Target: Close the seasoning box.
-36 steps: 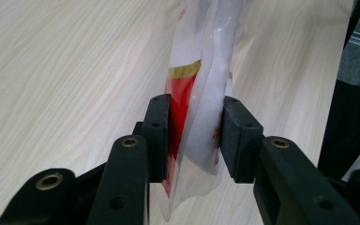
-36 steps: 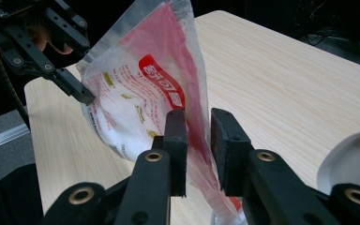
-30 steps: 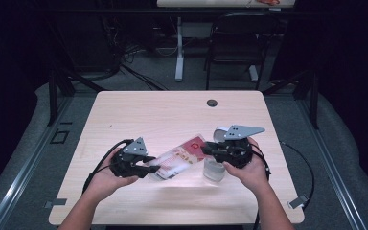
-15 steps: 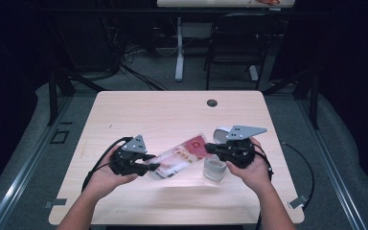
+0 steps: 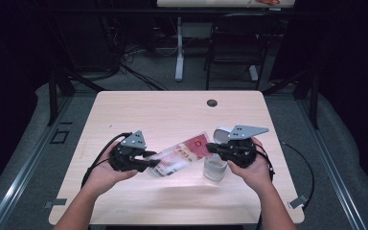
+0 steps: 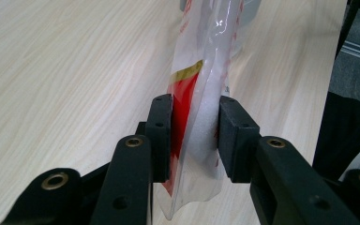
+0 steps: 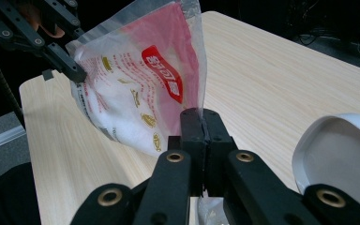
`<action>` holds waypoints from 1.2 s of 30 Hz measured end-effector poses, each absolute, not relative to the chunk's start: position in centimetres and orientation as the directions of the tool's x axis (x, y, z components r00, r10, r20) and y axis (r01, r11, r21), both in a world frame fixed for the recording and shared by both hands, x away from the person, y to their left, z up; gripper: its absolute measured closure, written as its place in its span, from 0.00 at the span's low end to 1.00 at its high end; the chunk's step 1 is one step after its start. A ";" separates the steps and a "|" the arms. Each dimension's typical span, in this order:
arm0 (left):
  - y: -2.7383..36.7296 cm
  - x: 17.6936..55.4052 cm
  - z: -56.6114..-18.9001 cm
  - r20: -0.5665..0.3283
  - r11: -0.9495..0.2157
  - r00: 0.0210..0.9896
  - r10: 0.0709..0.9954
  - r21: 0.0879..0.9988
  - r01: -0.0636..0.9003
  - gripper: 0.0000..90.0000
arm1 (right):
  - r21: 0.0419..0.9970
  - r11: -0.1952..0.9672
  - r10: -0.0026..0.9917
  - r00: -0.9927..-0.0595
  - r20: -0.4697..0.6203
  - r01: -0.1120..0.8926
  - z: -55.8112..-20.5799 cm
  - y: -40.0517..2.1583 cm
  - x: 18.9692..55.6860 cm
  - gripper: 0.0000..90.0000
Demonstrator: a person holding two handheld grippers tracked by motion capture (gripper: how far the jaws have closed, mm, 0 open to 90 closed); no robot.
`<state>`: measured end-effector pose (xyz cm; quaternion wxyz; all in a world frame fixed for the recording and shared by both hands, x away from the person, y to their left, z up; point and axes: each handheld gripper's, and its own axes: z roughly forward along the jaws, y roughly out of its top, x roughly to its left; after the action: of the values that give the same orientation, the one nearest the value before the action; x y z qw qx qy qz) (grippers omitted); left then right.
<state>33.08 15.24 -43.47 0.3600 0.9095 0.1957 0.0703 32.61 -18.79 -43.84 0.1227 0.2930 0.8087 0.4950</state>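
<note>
A clear plastic bag [image 5: 179,154] with red print and white powder hangs slanted above the table between both grippers. My left gripper [image 5: 146,162] is shut on its lower end; in the left gripper view the jaws [image 6: 194,136] squeeze the bag [image 6: 201,84] from both sides. My right gripper [image 5: 211,147] is shut on the bag's upper edge, and the right gripper view has the jaws [image 7: 201,123] pinching the clear film of the bag [image 7: 136,89]. A small clear container [image 5: 215,168] stands on the table just under the right gripper.
The light wooden table [image 5: 172,110] has a round cable hole [image 5: 212,102] near its far edge. A white round rim [image 7: 342,150] sits close to the right of the right gripper's jaws. A black chair [image 5: 235,43] and table legs stand beyond the far edge.
The bag's upper end has shifted slightly toward the right gripper, which now pinches it. Both hands have hardly moved.
</note>
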 end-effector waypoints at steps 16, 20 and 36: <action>15.0 33.7 -42.3 -0.007 -0.671 0.917 0.399 0.679 0.298 0.79 | 0.867 0.333 0.615 -0.782 0.098 0.371 -43.9 -18.9 32.6 1.00; 14.9 33.8 -42.1 -0.006 -0.674 0.917 0.398 0.676 0.297 0.81 | 0.871 0.322 0.613 -0.783 0.107 0.371 -44.1 -19.1 32.4 1.00; 14.6 33.9 -41.5 0.004 -0.680 0.920 0.391 0.675 0.286 0.87 | 0.874 0.305 0.613 -0.780 0.124 0.378 -44.3 -19.3 32.5 1.00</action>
<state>33.93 14.65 -41.45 0.3546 0.9134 0.1854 0.0743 32.54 -19.34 -44.30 0.1172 0.3103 0.7992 0.5013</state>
